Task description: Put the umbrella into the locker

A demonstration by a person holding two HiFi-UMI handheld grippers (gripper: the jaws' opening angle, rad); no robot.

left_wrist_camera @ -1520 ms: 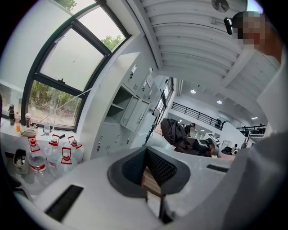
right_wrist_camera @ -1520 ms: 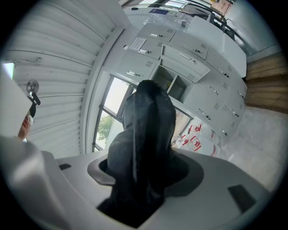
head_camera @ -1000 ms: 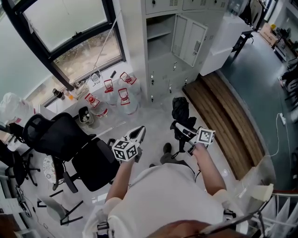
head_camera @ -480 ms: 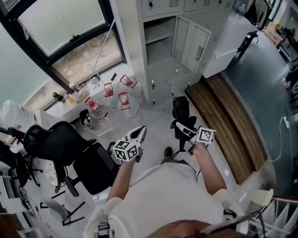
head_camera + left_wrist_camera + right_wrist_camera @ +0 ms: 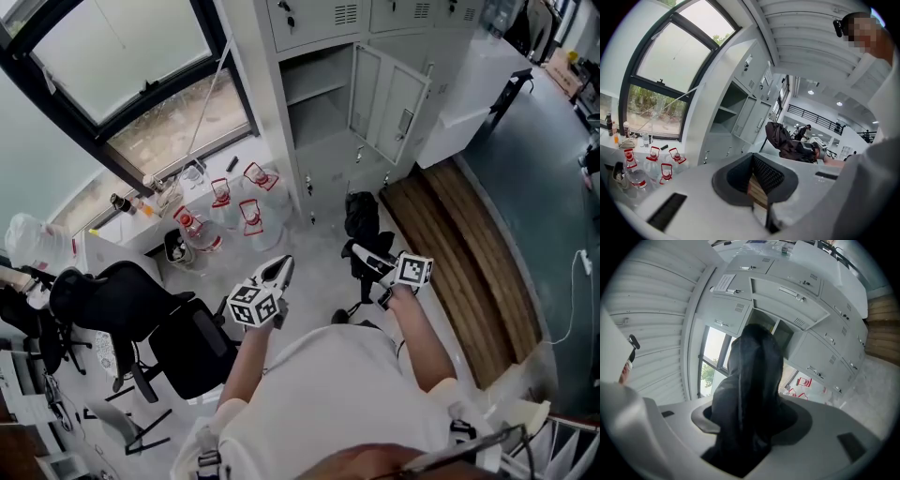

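Right gripper view: my right gripper pinches the black umbrella, soft folded fabric, short of the open grey metal locker. My left gripper has ribbed pads pressed together, empty.

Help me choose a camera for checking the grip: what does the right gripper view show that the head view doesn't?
Right gripper view only: up close, the right gripper with its jaws clamped on the black umbrella. Head view only: the left gripper, the office chair and the person's arms. Both: the umbrella, open locker and water bottles.
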